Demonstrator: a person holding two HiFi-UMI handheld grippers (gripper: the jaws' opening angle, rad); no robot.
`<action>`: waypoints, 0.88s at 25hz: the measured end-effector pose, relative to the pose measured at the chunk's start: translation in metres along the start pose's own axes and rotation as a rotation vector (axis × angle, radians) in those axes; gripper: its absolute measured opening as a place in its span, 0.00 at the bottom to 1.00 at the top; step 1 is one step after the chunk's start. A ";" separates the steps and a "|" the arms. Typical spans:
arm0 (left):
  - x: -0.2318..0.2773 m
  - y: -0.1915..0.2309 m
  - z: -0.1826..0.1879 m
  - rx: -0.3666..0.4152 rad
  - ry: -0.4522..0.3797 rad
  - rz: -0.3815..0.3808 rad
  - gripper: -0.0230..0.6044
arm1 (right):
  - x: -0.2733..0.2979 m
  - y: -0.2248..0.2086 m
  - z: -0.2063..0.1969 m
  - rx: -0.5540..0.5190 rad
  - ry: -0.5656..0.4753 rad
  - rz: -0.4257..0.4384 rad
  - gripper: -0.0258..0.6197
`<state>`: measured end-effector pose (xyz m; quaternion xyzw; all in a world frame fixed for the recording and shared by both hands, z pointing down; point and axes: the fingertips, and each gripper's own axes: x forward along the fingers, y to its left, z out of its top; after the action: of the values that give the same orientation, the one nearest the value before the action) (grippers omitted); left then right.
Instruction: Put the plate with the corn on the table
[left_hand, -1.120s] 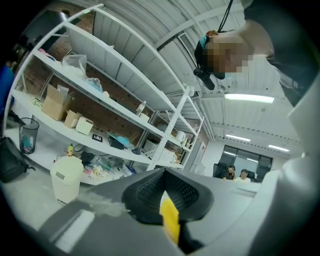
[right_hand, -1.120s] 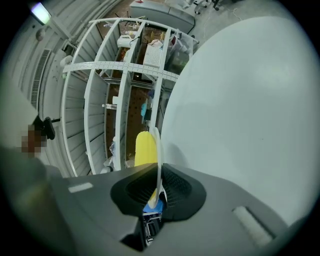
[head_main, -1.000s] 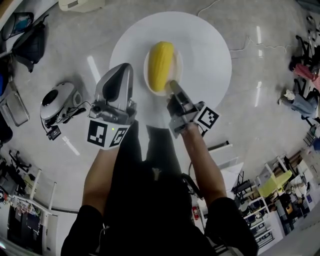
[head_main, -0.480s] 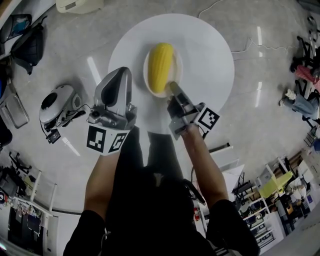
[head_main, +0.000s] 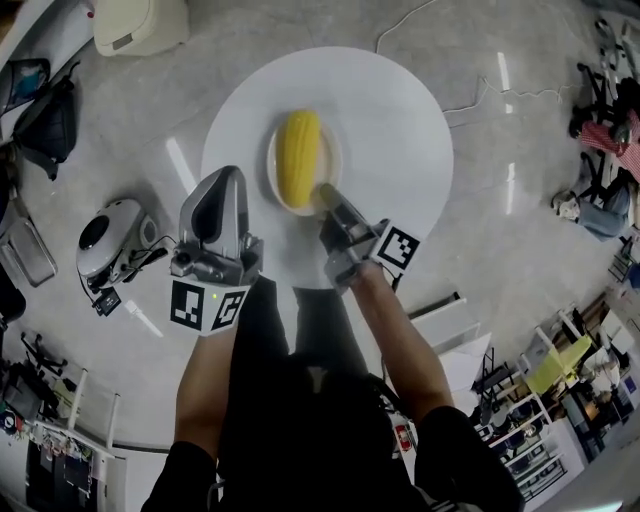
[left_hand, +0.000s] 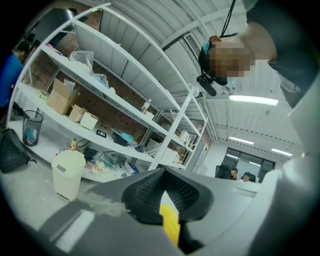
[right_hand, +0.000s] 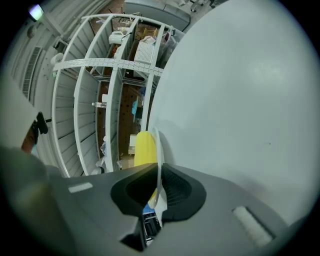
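A yellow corn cob (head_main: 298, 158) lies on a small white plate (head_main: 331, 158) over the near left part of the round white table (head_main: 400, 120). My right gripper (head_main: 328, 196) is shut on the plate's near rim. In the right gripper view the plate (right_hand: 159, 150) stands edge-on between the jaws, with the corn (right_hand: 145, 147) on its left and the table (right_hand: 240, 100) close on its right. Whether the plate rests on the table I cannot tell. My left gripper (head_main: 222, 192) is shut on nothing at the table's left edge; in its own view the left gripper (left_hand: 164, 192) points at shelves.
On the floor to the left lie a white round device (head_main: 110, 232) with cables and a black bag (head_main: 55, 100). A beige bin (head_main: 140, 25) stands beyond the table. A cable (head_main: 470, 95) runs past the table's right side. Metal shelving (left_hand: 110, 100) fills the left gripper view.
My left gripper has drawn back toward the person, off the table's edge. The right gripper and the plate with the corn have shifted slightly left over the table.
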<state>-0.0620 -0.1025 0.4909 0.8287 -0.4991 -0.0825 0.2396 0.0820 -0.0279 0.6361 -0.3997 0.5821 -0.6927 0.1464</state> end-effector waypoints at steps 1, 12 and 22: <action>0.001 0.000 0.000 -0.001 0.000 -0.001 0.04 | 0.001 0.000 0.002 -0.005 -0.001 -0.001 0.09; -0.001 -0.002 0.003 -0.005 -0.008 -0.004 0.04 | 0.009 0.002 0.008 -0.066 0.009 -0.022 0.09; -0.005 -0.002 0.001 -0.012 0.006 -0.015 0.04 | 0.005 -0.012 0.006 -0.041 -0.009 -0.182 0.10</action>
<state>-0.0634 -0.0979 0.4890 0.8311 -0.4917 -0.0846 0.2457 0.0863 -0.0318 0.6489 -0.4569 0.5570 -0.6892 0.0773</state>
